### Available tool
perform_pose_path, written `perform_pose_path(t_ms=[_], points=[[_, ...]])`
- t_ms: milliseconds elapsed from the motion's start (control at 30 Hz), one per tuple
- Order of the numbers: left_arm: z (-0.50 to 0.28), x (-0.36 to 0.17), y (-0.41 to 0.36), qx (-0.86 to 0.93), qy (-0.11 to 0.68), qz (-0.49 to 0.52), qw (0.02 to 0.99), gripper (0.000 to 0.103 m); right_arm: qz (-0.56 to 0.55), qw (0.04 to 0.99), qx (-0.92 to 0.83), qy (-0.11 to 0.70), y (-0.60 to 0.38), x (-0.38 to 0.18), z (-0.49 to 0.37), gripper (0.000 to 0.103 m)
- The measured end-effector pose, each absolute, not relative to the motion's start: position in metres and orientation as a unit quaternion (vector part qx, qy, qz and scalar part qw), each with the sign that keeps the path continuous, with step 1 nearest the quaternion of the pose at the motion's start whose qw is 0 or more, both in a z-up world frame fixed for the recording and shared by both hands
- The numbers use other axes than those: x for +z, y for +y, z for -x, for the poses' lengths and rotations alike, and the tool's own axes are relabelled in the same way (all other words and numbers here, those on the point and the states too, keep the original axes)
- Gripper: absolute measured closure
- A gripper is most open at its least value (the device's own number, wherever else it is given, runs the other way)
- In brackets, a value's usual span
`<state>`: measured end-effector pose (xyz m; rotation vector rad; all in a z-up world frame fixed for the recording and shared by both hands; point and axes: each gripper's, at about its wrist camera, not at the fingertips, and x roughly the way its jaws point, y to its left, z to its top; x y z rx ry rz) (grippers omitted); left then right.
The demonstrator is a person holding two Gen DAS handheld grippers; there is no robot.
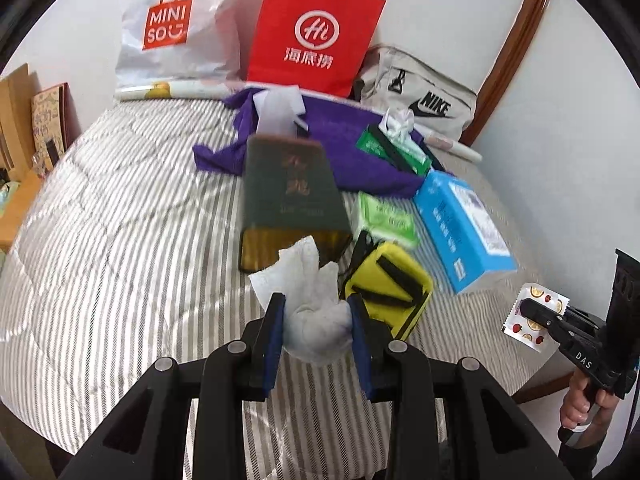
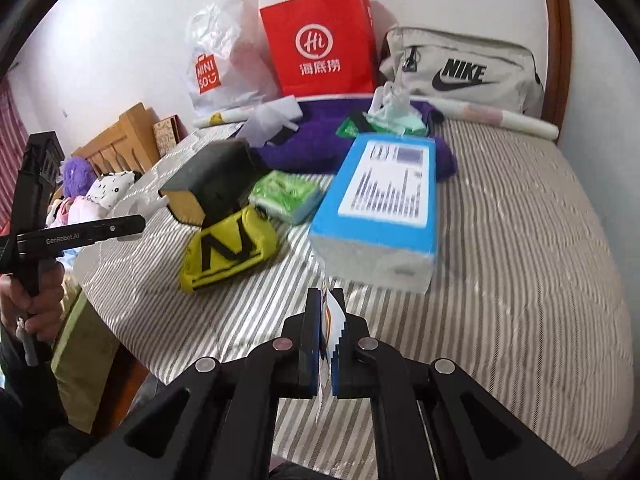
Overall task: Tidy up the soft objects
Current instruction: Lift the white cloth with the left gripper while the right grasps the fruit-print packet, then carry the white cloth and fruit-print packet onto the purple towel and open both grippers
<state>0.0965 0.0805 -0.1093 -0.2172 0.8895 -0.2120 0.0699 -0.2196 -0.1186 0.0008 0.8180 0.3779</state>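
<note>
My left gripper (image 1: 316,308) is shut on a crumpled white tissue (image 1: 308,280) and holds it above the striped bed (image 1: 120,240). My right gripper (image 2: 326,294) is shut on a thin fruit-printed packet (image 2: 331,312); the left wrist view also shows this packet (image 1: 538,300) in the right gripper (image 1: 525,307) at the far right. Loose on the bed lie a dark green tissue pack (image 1: 292,192), a yellow pouch (image 1: 388,292), a green tissue pack (image 1: 386,220), a blue box (image 1: 464,228) and a purple cloth (image 1: 352,140).
A red paper bag (image 1: 316,32), a white Miniso bag (image 1: 172,28) and a grey Nike bag (image 1: 424,92) stand against the wall behind the bed. A green wipes pack (image 1: 394,144) rests on the purple cloth. Plush toys (image 2: 92,188) and a wooden frame (image 2: 120,140) sit left of the bed.
</note>
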Motion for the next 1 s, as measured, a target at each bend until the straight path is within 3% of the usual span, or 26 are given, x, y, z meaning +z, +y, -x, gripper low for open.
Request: perform_pose_path(t_ms=[533, 1000], points=[[-0.145, -0.061, 0.077, -0.104, 0.408, 0.095, 0.902, 0.074, 0.035, 0.906, 0.204, 0.370, -0.202, -0.071, -0.129, 0.099], [-0.219, -0.061, 0.078, -0.096, 0.429, 0.105, 0.892, 0.074, 0.064, 0.901, 0.218, 0.370, -0.181, -0.054, -0.217, 0.099]])
